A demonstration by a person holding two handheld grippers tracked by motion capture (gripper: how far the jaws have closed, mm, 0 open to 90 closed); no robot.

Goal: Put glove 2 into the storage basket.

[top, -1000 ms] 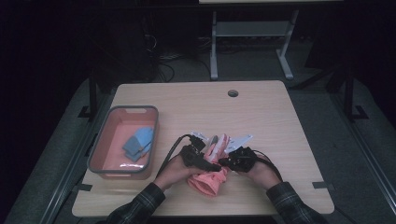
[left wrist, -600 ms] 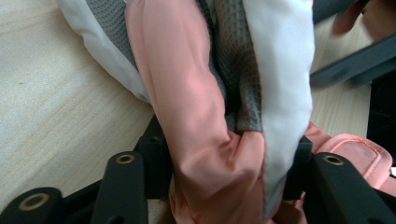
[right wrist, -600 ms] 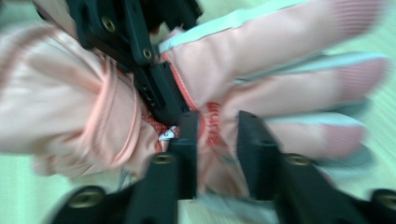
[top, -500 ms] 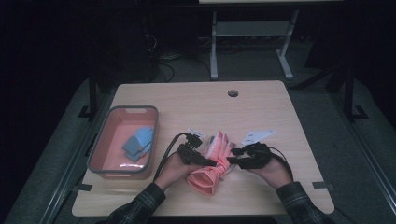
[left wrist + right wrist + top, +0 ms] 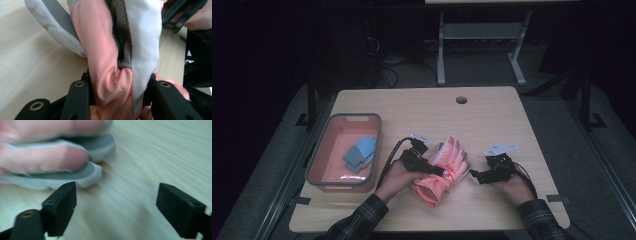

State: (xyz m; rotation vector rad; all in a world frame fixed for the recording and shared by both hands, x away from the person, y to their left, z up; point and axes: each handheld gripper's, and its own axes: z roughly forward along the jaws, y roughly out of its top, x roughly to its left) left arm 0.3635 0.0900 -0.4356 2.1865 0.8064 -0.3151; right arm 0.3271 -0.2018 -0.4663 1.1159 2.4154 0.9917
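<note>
We see the wooden surface [image 5: 492, 125] first, with a grey-rimmed pink bin [image 5: 328, 150] at its left side holding a folded blue cloth [image 5: 360, 152], and near the front middle lies a pink and grey glove [image 5: 443, 170], its fingers pointing away from the person. The left hand-held gripper [image 5: 117, 85] has just been closing and now pinches the bunched pink and white fabric of that glove between its two black jaws. The right hand-held gripper [image 5: 116, 202], just beside the glove's fingertips, has just been opening and stands wide over bare wood with nothing between its jaws.
</note>
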